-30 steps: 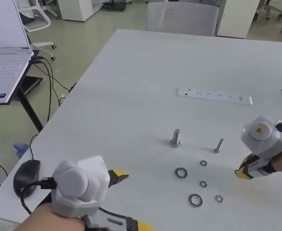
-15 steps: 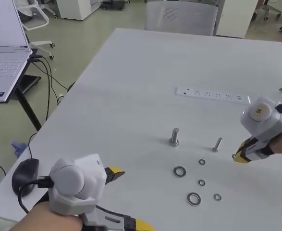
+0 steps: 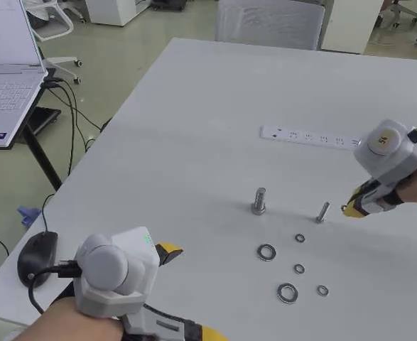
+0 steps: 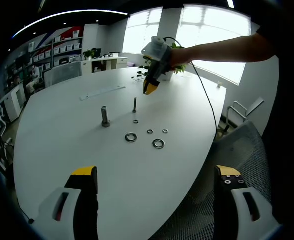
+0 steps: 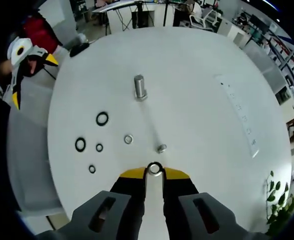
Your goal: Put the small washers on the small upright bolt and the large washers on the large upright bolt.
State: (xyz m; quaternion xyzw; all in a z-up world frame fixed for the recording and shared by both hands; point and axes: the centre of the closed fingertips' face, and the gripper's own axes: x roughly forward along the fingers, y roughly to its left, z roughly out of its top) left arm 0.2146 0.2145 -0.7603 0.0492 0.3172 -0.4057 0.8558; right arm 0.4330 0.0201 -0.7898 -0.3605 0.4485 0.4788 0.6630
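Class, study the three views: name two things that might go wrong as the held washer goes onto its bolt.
1. The right gripper pinches the washer only at its very tips, so it may slip out before it is over the small bolt.
2. That bolt is thin and seems to stand free on the table; a nudge from the jaws could topple it.

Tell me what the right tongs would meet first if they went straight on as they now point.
Probably the small upright bolt, just ahead of the right tongs and the small washer they pinch, though height over the table is unclear.
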